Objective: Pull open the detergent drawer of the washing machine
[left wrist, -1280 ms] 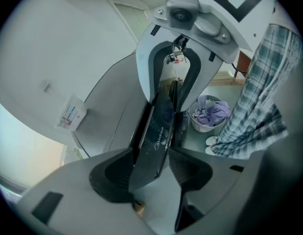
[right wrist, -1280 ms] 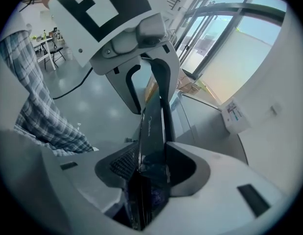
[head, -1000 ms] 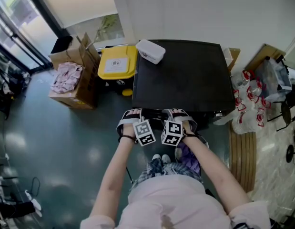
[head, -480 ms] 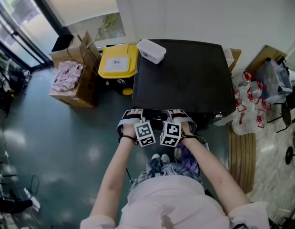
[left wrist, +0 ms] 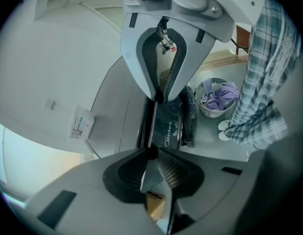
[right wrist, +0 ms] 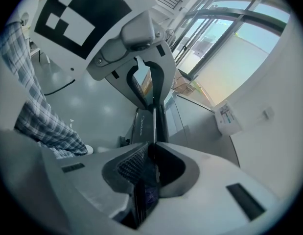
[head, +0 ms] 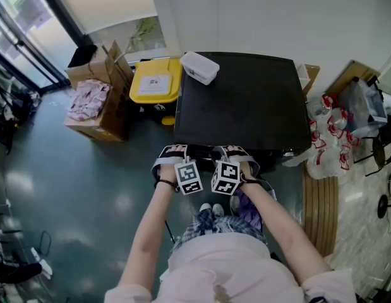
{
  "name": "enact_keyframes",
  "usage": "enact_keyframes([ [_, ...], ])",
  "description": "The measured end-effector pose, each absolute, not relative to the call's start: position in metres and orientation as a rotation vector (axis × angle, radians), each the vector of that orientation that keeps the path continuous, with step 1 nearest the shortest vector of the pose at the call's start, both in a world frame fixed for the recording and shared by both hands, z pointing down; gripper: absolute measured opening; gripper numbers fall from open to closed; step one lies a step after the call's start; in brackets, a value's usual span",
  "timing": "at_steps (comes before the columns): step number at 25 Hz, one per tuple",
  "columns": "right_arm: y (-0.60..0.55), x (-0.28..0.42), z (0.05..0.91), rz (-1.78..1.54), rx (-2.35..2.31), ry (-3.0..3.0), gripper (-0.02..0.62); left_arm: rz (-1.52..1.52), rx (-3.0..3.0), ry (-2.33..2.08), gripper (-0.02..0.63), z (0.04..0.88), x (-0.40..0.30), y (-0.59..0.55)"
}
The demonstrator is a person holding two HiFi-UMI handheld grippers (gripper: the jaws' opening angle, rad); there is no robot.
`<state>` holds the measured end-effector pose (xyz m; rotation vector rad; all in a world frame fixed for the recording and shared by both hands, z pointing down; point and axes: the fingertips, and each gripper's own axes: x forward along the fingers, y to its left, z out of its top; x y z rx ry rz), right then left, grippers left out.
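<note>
1. Washing machine (head: 246, 100): a black-topped unit against the white wall, with the person standing at its front.
2. Detergent drawer (left wrist: 168, 126): a dark panel with light lettering at the top front edge of the machine. In the head view it lies between the two grippers. How far out it stands cannot be told.
3. Left gripper (left wrist: 153, 126): its jaws have just been closing. They now stand nearly together, and the thin edge of the drawer panel runs between the two tips, pinched. In the head view it sits at the left part of the machine's front edge, angled downward.
4. Right gripper (right wrist: 153, 126): its jaws have just been closing too. They are drawn in on the same thin dark panel edge, which passes between the tips. It is just beside the left gripper, at the drawer's right.
5. A white lidded box (head: 199, 67) rests on the rear left corner of the machine top.
6. A yellow bin (head: 156, 82) stands against the machine's left side, with an open cardboard box (head: 97, 106) holding pink cloth further left.
7. A basket of purple laundry (left wrist: 217, 97) sits on the floor by the person's feet.
</note>
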<state>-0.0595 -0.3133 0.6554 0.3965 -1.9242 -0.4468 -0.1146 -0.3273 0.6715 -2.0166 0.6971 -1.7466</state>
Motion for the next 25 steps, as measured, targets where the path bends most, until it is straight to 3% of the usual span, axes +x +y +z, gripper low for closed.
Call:
enact_keyframes([
  [25,-0.242,-0.055,0.665,-0.303,0.341,-2.05,0.055,-1.751,-2.098,0.641,0.078,0.675,-0.112,-0.255],
])
